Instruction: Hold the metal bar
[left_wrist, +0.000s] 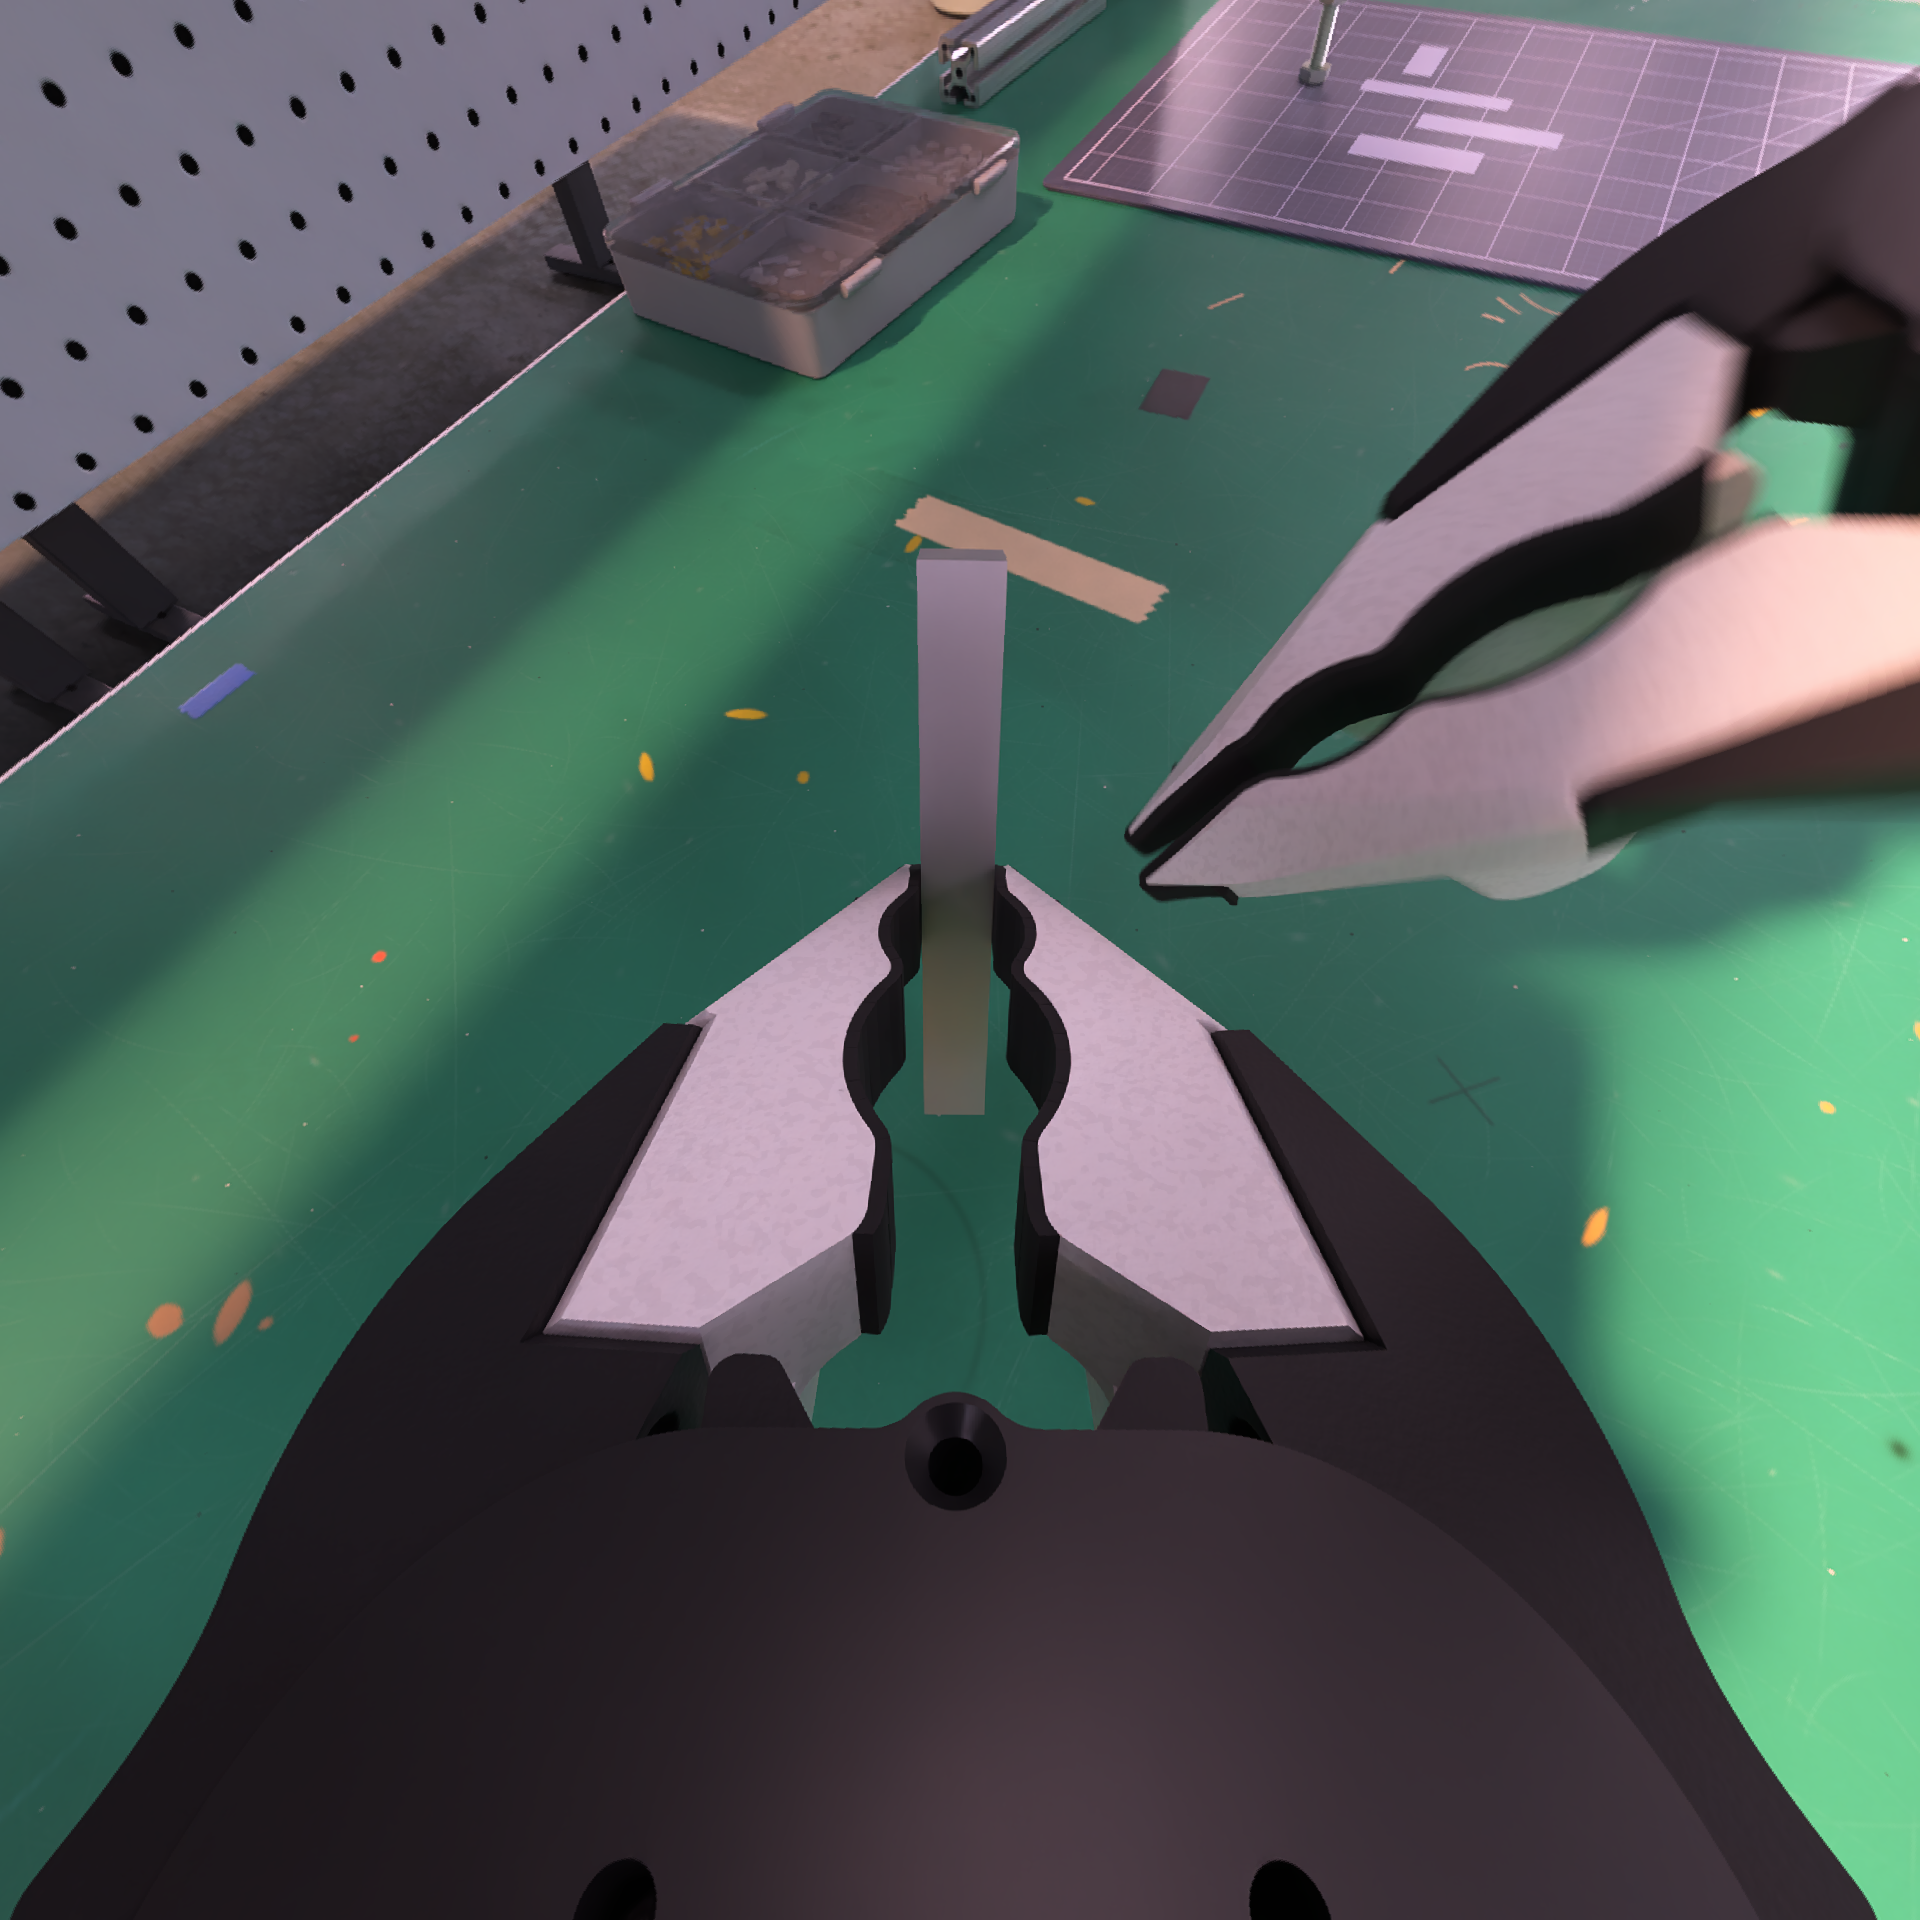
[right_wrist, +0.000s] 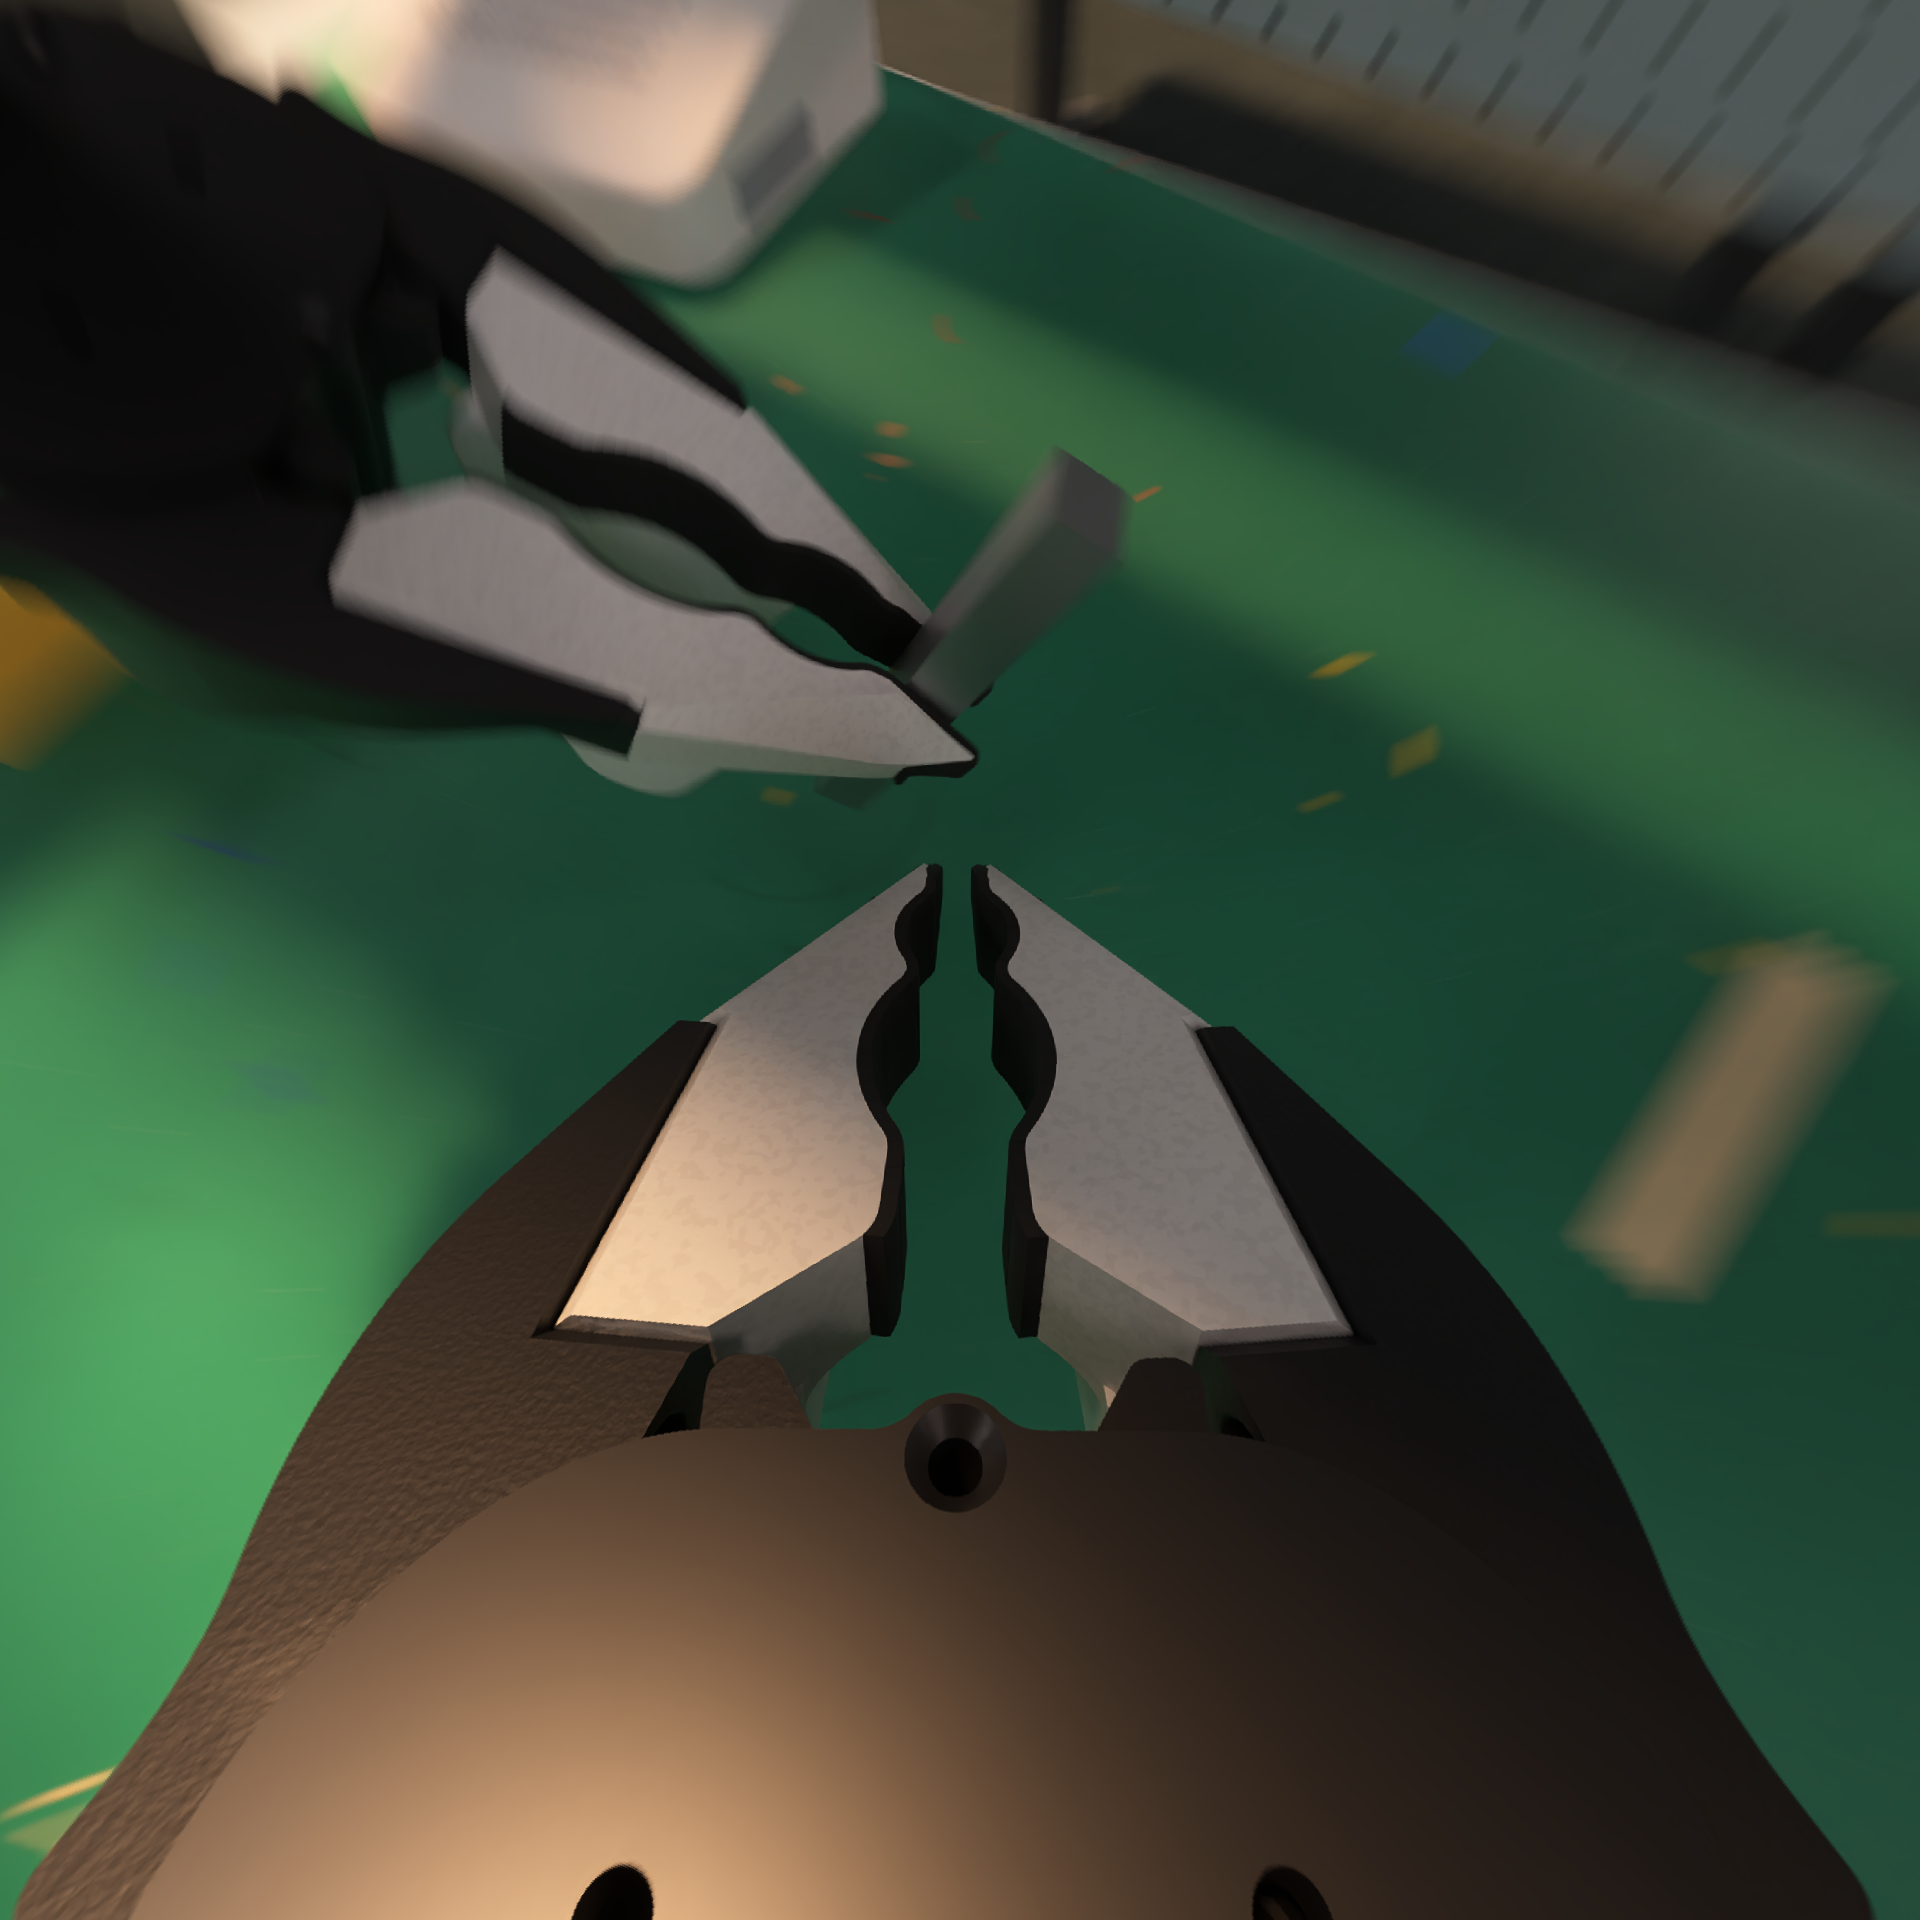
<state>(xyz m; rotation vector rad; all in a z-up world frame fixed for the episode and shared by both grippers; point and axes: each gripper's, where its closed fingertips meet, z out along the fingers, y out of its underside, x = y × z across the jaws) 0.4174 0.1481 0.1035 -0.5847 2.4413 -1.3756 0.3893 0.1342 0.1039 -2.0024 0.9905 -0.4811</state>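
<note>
Flat grey rectangular metal bar (left_wrist: 958, 831) clamped between the fingertips of the left gripper (left_wrist: 956, 883), projecting forward above the green bench mat (left_wrist: 520, 935). Right gripper (right_wrist: 956, 878) just beside the bar, clear of it, fingertips nearly together on nothing. Strip of tan tape (left_wrist: 1049, 566) beyond.

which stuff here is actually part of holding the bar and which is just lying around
Part of the job:
- metal bar, gripped between the fingers of the left claw
- right claw, nearly shut, holding nothing

Just lying about:
- parts box
- cutting mat
- tape strip
- aluminium rail
- pegboard
</note>
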